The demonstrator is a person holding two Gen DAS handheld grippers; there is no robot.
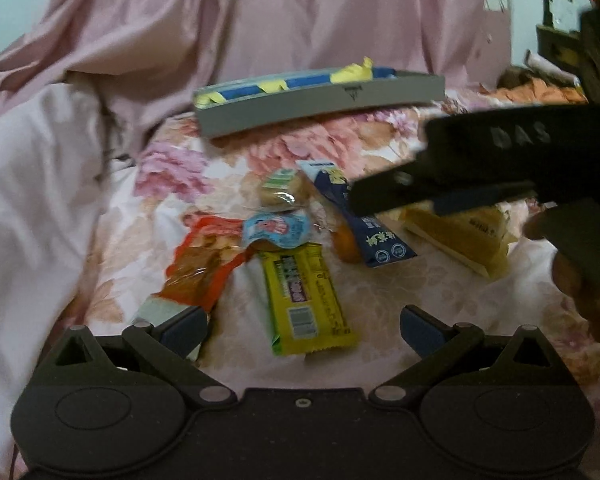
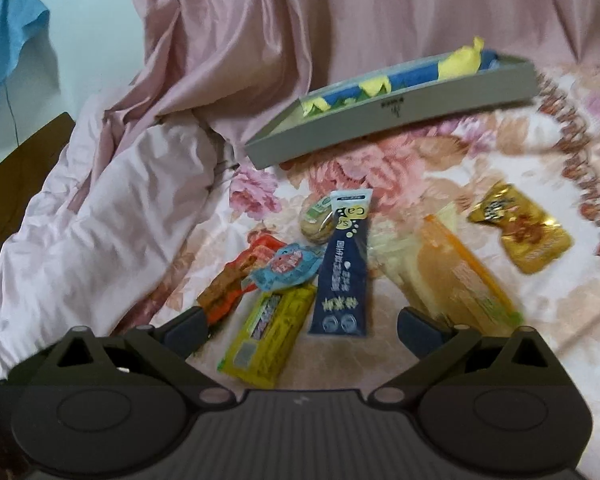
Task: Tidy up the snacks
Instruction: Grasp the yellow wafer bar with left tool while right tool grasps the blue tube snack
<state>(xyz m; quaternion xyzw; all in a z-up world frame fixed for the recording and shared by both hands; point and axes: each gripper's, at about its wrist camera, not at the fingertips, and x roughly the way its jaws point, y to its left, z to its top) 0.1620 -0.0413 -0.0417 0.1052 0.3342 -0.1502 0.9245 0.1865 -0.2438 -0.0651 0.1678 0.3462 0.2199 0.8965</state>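
Note:
Several snacks lie on a floral bedsheet: a yellow bar [image 1: 308, 300] [image 2: 270, 334], a navy packet [image 1: 360, 220] [image 2: 346, 272], a red-orange wrapper [image 1: 204, 260] [image 2: 236, 280], a round light-blue pack [image 1: 276, 230] [image 2: 286, 266], a round cookie [image 1: 282, 192] [image 2: 316, 220], a pale yellow sandwich pack [image 1: 456, 236] [image 2: 456, 276] and a gold pouch [image 2: 518, 232]. A grey tray [image 1: 340, 100] [image 2: 400, 116] behind them holds blue and yellow wrapped items. My left gripper [image 1: 304, 330] is open above the yellow bar. My right gripper [image 2: 302, 334] is open over the yellow bar and navy packet; in the left wrist view it [image 1: 380, 196] reaches in from the right.
A crumpled pink duvet [image 1: 80, 160] [image 2: 100, 220] is piled at the left and back. A blue cloth [image 2: 8, 40] hangs at the far left. Dark furniture [image 1: 556, 44] stands at the back right.

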